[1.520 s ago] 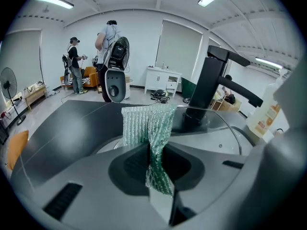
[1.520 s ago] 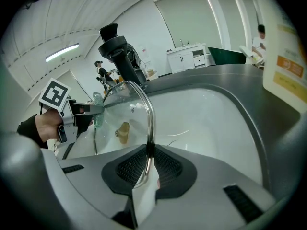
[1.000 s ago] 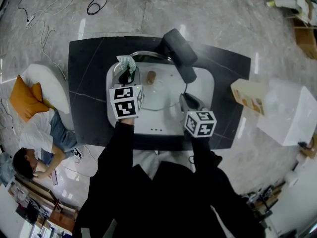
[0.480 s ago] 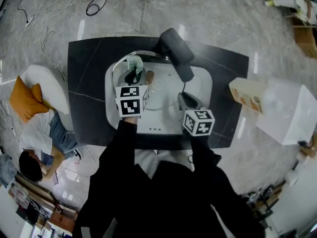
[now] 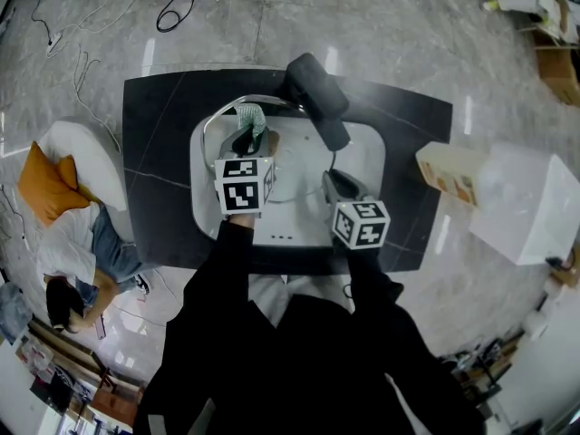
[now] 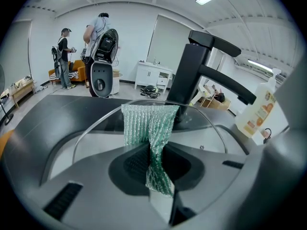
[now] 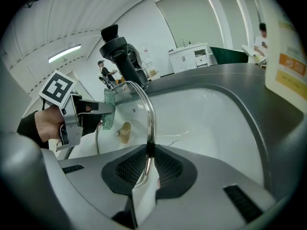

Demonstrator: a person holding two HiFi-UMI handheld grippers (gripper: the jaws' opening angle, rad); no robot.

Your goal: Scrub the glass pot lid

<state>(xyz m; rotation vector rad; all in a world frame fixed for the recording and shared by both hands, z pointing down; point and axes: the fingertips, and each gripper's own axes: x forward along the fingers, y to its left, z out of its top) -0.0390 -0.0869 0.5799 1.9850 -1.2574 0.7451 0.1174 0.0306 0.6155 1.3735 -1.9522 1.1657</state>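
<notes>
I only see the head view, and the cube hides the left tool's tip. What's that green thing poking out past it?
Observer: The left tool is shut on a green mesh scrubber, pinched between its jaws.
Operator: And the right tool?
Observer: The right tool is shut on the metal rim of the glass pot lid.
Operator: What's the yellowish thing beside the sink?
Observer: A pump bottle with an orange label.

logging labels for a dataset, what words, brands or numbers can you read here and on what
No text can be read in any view.
Pump bottle: orange label print, too blurred to read.
Cubes on left gripper and right gripper: square markers only, no letters.
</notes>
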